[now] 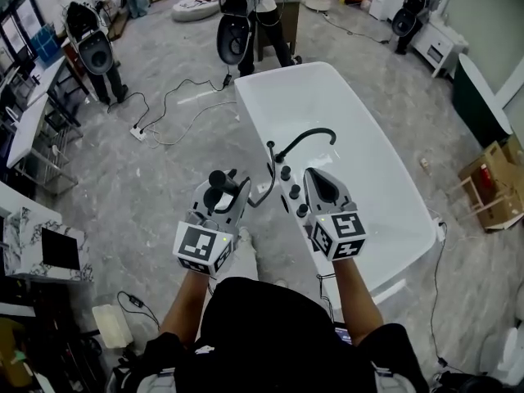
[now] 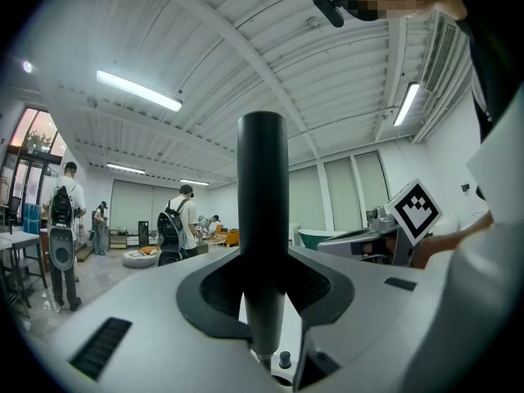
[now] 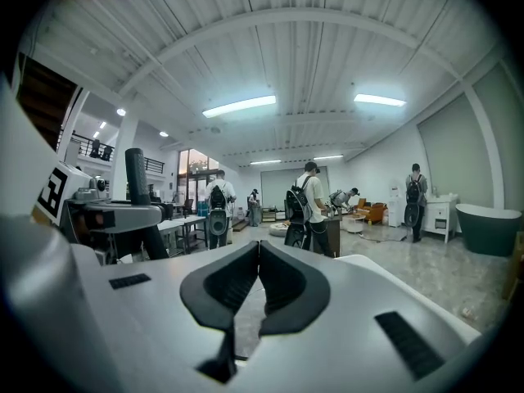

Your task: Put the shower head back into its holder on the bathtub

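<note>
The black shower head [image 1: 219, 178] stands upright between the jaws of my left gripper [image 1: 230, 187], which is shut on its handle [image 2: 262, 219]. Its dark hose [image 1: 264, 193] runs from there to the near rim of the white bathtub [image 1: 352, 105]. In the left gripper view the handle rises straight out of my left gripper [image 2: 264, 305]. My right gripper [image 1: 316, 176] hovers over the tub rim beside a row of black knobs [image 1: 291, 191]. Its jaws are shut with nothing between them, as the right gripper view shows at my right gripper [image 3: 259, 262]. A curved black faucet [image 1: 307, 137] arches over the tub.
Cables and a power strip [image 1: 139, 132] lie on the grey floor left of the tub. People with backpacks [image 1: 237, 15] stand at the far end of the room. Tables [image 1: 33, 121] line the left side and a cardboard box [image 1: 495, 182] sits at the right.
</note>
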